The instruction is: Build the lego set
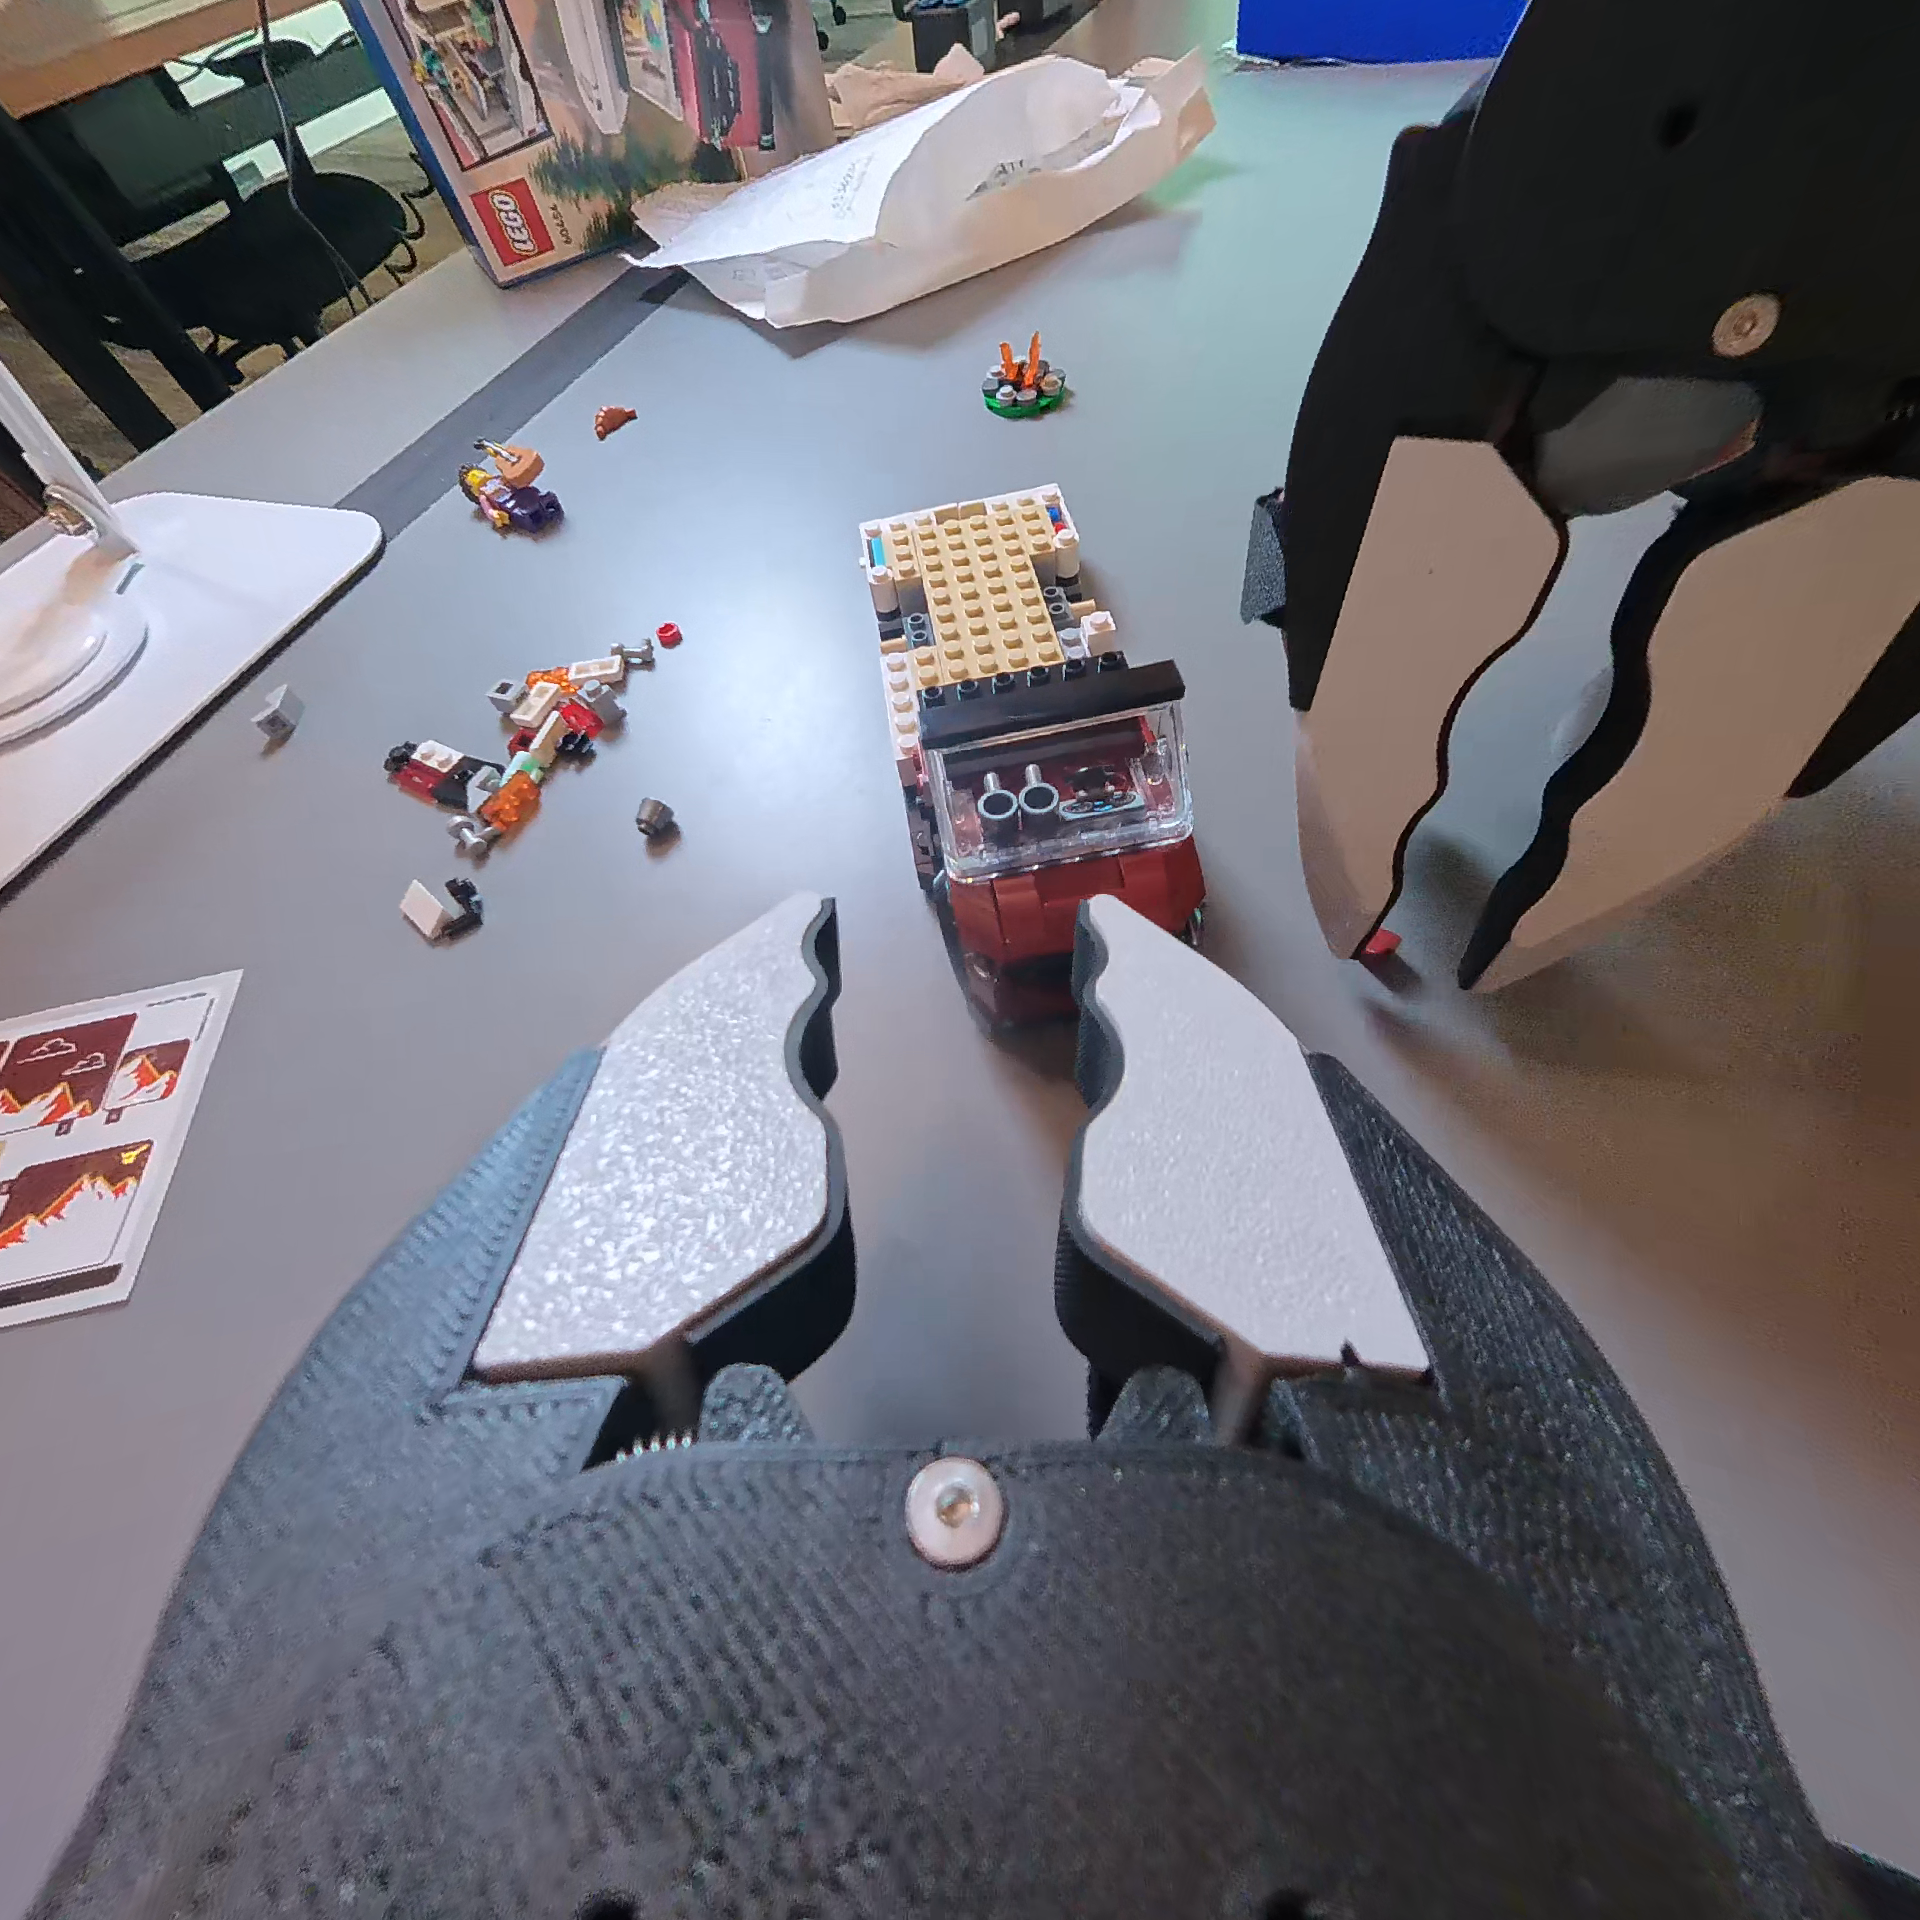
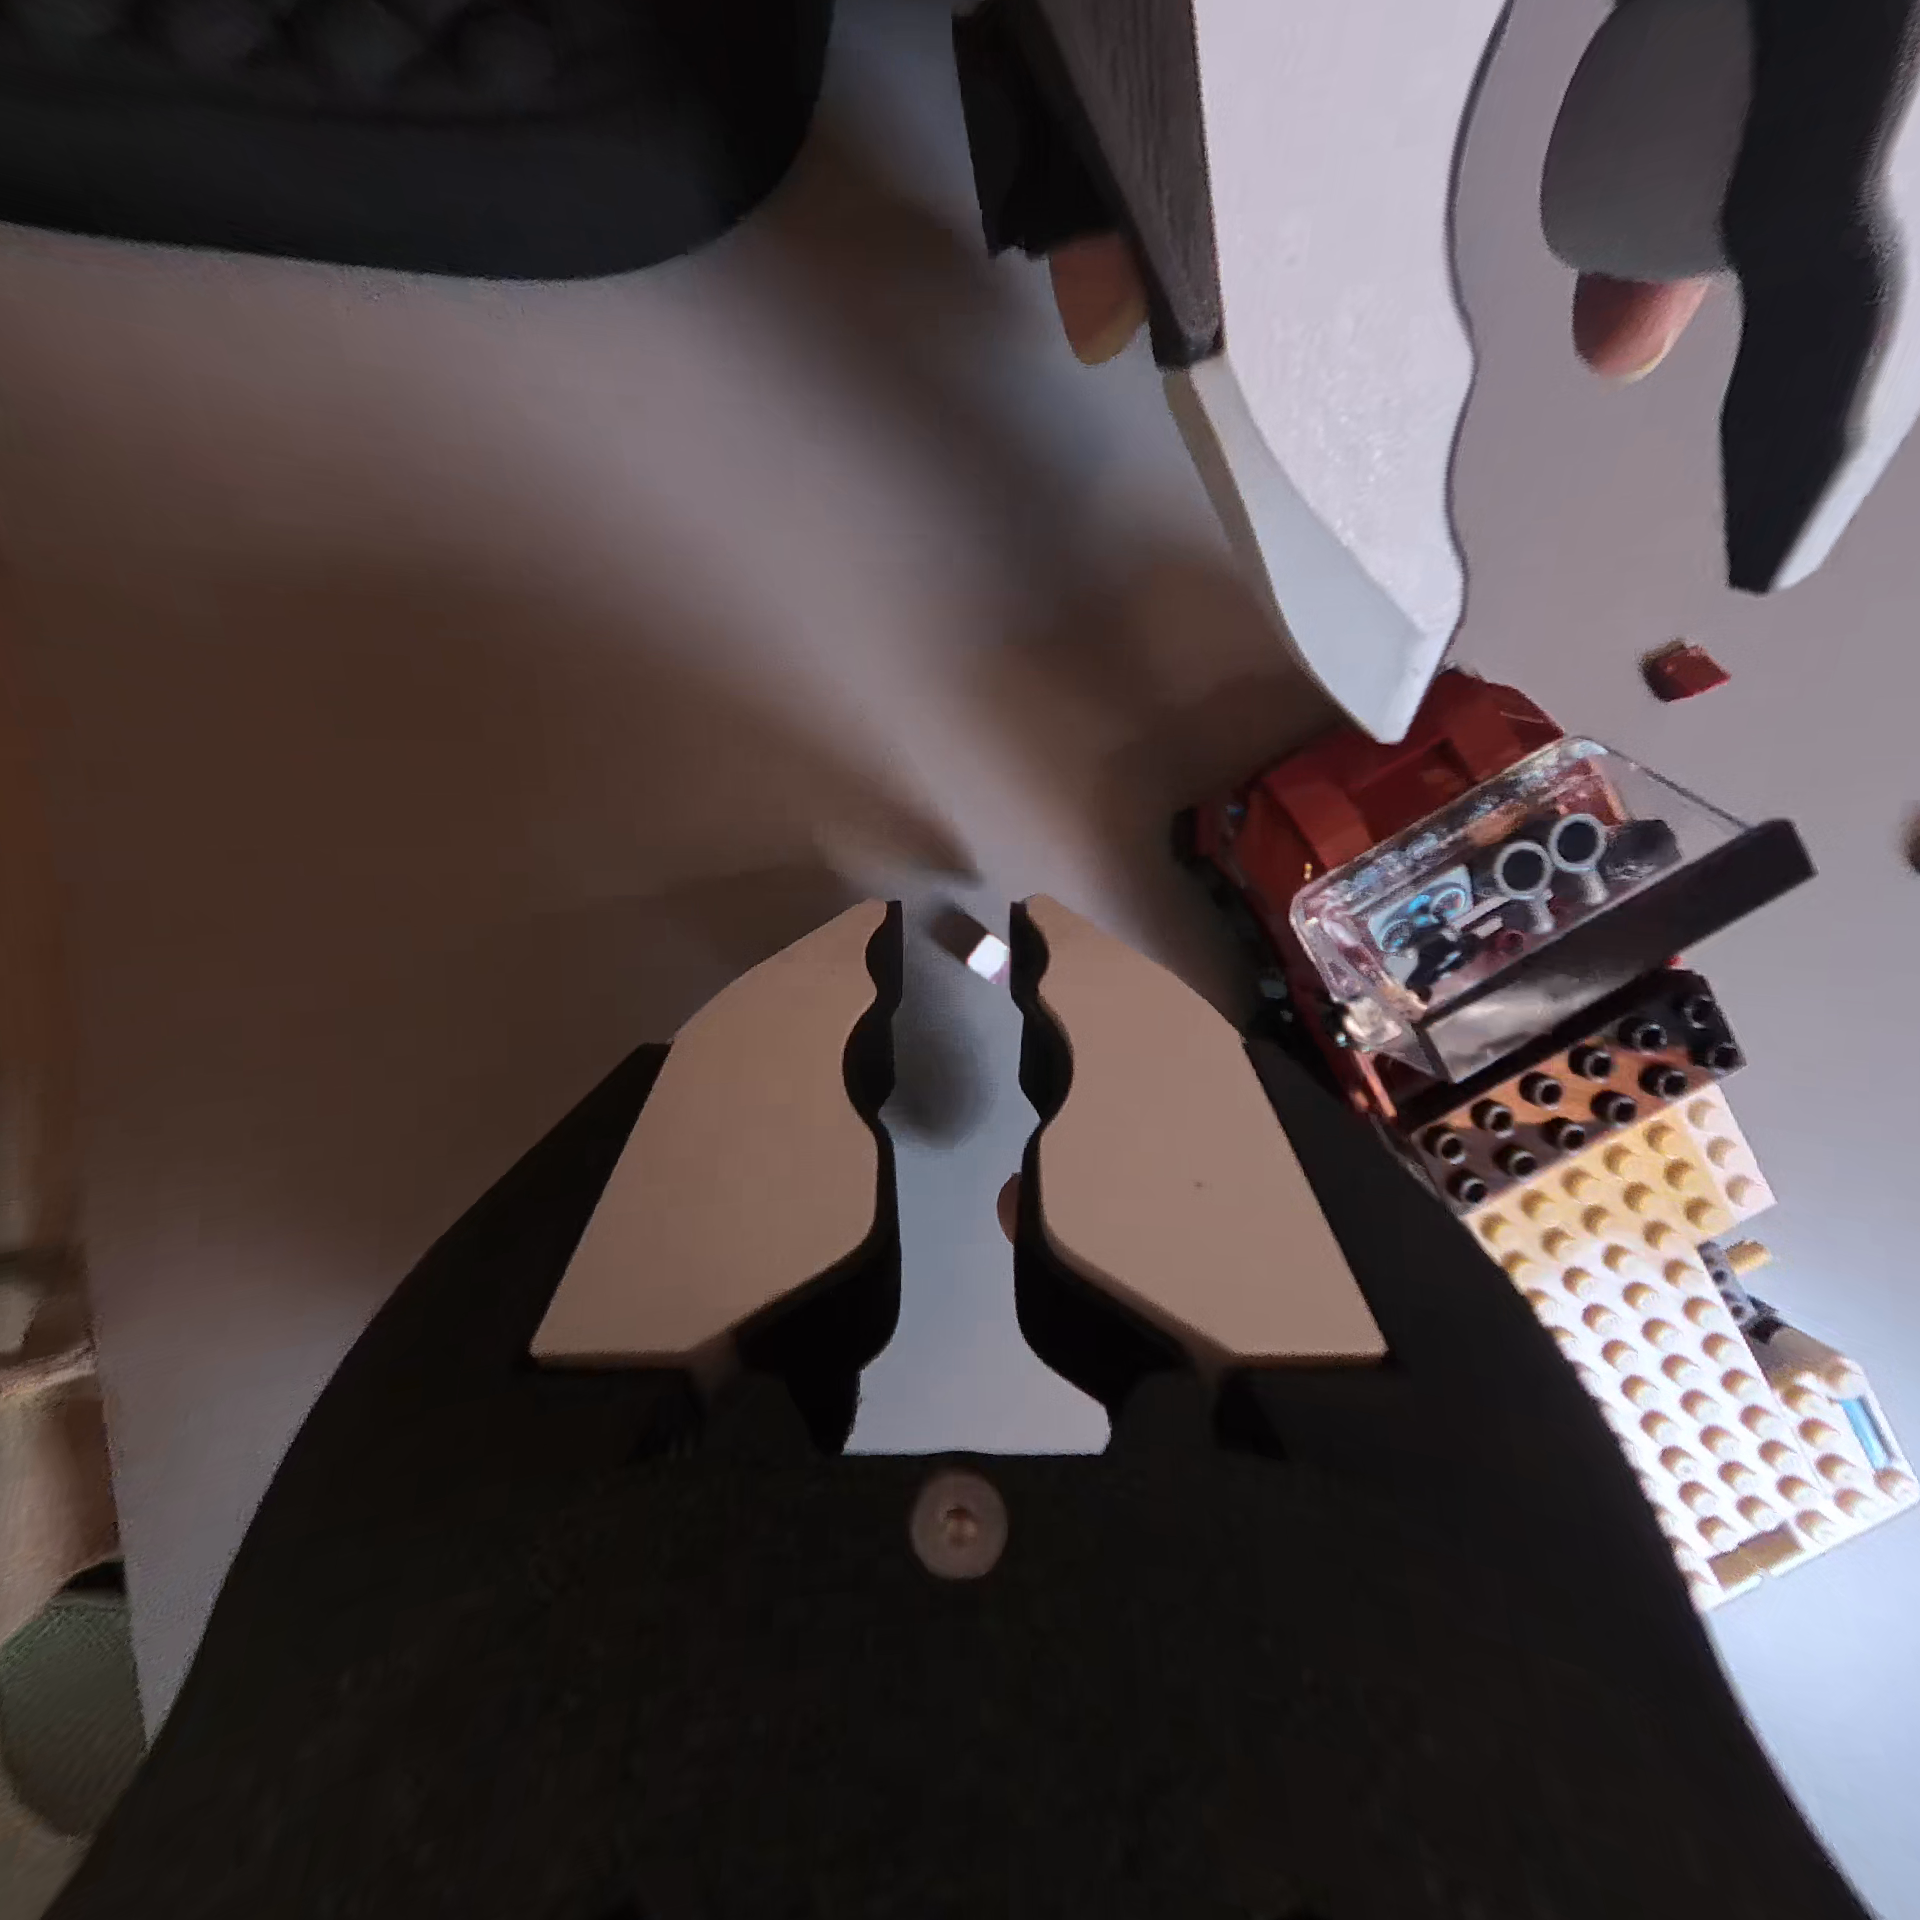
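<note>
Two tongs work over a grey counter. The left tongs stand apart, their right fingertip just against the dark red nose of a brick-built truck, the other fingertip clear of it. The right tongs stand narrowly apart just beside the truck's right side, tips down at the counter, with a small red piece between them by one pad; whether that pad presses on it cannot be told. Loose bricks lie scattered toward the counter's left edge, near a sticker sheet.
</note>
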